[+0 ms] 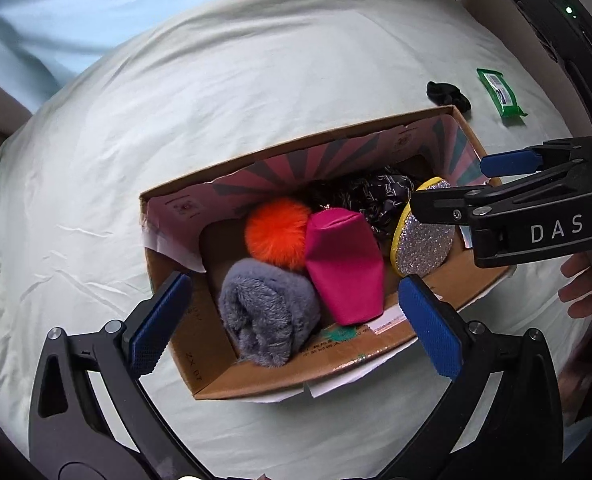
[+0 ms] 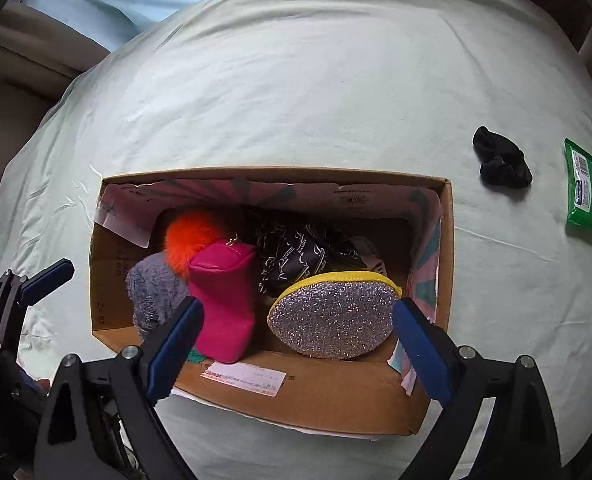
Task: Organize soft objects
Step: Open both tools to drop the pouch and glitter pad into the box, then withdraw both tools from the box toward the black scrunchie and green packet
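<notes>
An open cardboard box (image 1: 348, 364) (image 2: 320, 392) sits on a pale green sheet. Inside lie a grey fuzzy item (image 1: 267, 312) (image 2: 151, 296), an orange pom-pom (image 1: 275, 228) (image 2: 187, 240), a pink pouch (image 1: 344, 264) (image 2: 223, 304), a dark patterned cloth (image 1: 376, 196) (image 2: 296, 256) and a glittery silver pouch with yellow trim (image 1: 420, 244) (image 2: 332, 316). My left gripper (image 1: 291, 324) is open above the box's near side, over the grey item. My right gripper (image 2: 296, 348) is open just above the glittery pouch; it also shows in the left wrist view (image 1: 460, 180).
A black scrunchie (image 1: 448, 96) (image 2: 500, 160) and a green wipes pack (image 1: 500, 96) (image 2: 582, 188) lie on the sheet to the right of the box. A light blue pillow (image 1: 95, 12) lies at the far end. The bed's edge runs along the left.
</notes>
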Tool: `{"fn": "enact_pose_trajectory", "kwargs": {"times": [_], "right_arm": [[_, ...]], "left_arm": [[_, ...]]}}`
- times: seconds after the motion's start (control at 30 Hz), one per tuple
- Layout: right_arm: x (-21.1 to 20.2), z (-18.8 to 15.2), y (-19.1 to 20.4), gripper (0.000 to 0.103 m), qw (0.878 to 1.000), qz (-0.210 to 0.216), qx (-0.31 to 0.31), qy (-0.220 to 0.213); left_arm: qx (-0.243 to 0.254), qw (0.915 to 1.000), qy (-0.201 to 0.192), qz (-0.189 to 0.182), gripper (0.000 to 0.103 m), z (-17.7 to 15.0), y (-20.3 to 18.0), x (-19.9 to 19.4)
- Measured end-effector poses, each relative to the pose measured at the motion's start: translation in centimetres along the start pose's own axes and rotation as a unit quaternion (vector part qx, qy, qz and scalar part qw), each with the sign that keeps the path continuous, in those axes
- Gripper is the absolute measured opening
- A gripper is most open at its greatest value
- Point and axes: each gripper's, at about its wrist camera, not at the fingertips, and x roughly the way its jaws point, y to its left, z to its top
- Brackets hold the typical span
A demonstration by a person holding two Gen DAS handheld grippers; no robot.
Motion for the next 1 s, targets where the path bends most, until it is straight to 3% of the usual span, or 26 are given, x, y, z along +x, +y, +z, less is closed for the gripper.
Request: {"fn": "enact_pose_trajectory", "kwargs": {"times": [0.27,0.53,1.0], "right_arm": [[-4.0,-1.4,0.9,0.094,0.999,-0.002,-0.010,-0.038],[-10.0,-4.1,3.1,0.094,0.996,-0.007,-0.017,-0.087],[-22.4,-11.3,5.1,0.094,0.980,-0.037,-0.026,-0.194]], "left_arm": [[-0.027,0.9994,-0.021,0.007,0.103,-1.3,1.5,-3.8],[-0.045,0.9967,-0.064,0.023,0.103,-3.1,1.9,-10.3],[-0.126,0.9820,-0.133,0.047,0.103,-7.6,1.4,-22.4]]}}
